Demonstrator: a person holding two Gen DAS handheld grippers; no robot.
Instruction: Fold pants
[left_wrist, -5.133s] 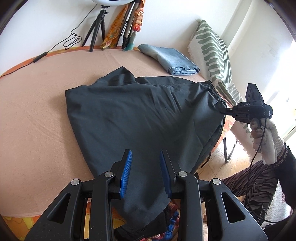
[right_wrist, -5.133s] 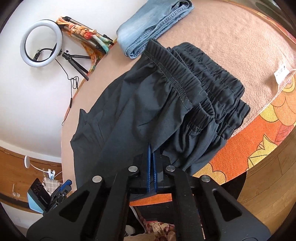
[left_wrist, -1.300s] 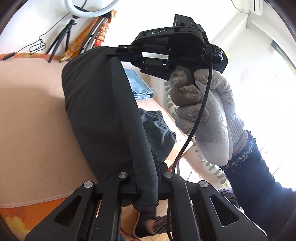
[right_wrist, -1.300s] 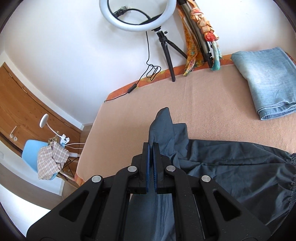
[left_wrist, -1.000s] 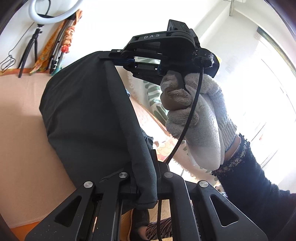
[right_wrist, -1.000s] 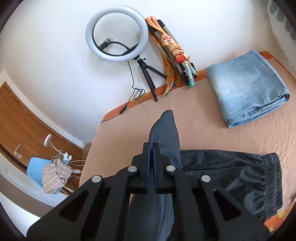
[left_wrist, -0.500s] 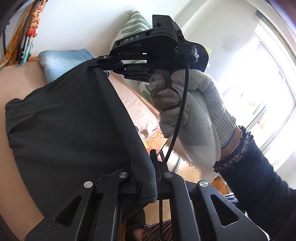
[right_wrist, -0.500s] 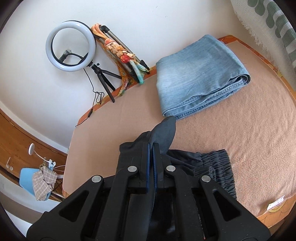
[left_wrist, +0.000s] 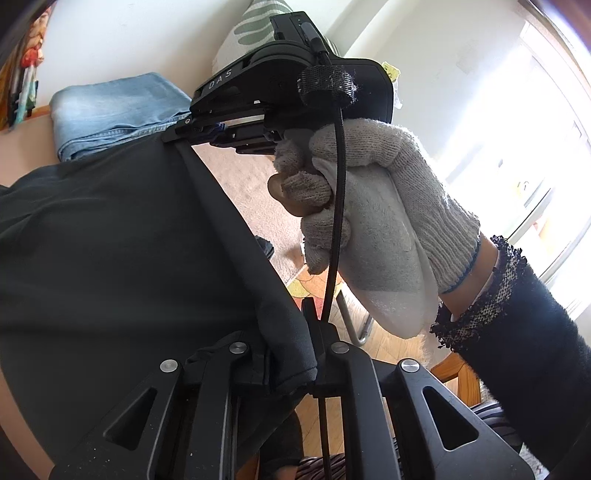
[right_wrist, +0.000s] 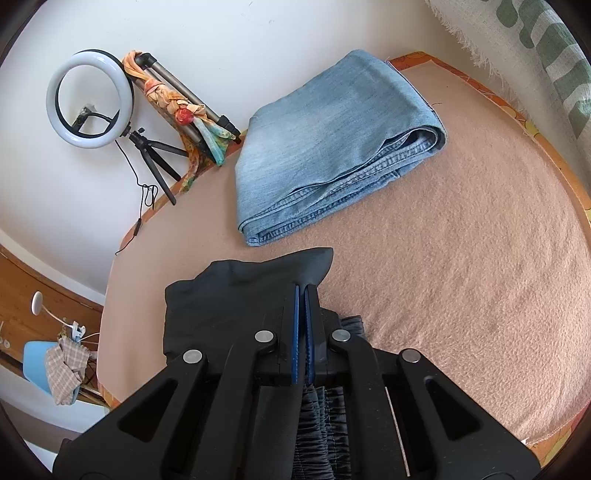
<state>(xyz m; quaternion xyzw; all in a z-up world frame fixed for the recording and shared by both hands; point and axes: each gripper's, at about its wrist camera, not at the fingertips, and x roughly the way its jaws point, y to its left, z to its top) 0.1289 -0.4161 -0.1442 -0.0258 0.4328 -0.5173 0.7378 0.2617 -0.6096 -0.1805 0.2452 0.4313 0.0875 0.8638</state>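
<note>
The dark grey pants hang stretched between both grippers above the peach blanket. My left gripper is shut on one end of the hem edge. My right gripper, held in a white-gloved hand, is shut on the other end. In the right wrist view my right gripper pinches a pointed corner of the pants, and the gathered waistband lies on the blanket below it.
Folded blue jeans lie at the far side of the blanket; they also show in the left wrist view. A ring light on a tripod stands by the wall. A striped cushion is at the right.
Both grippers have carried the held hem edge across the blanket toward the waistband and lower. The folded jeans now look much closer in the right wrist view.
</note>
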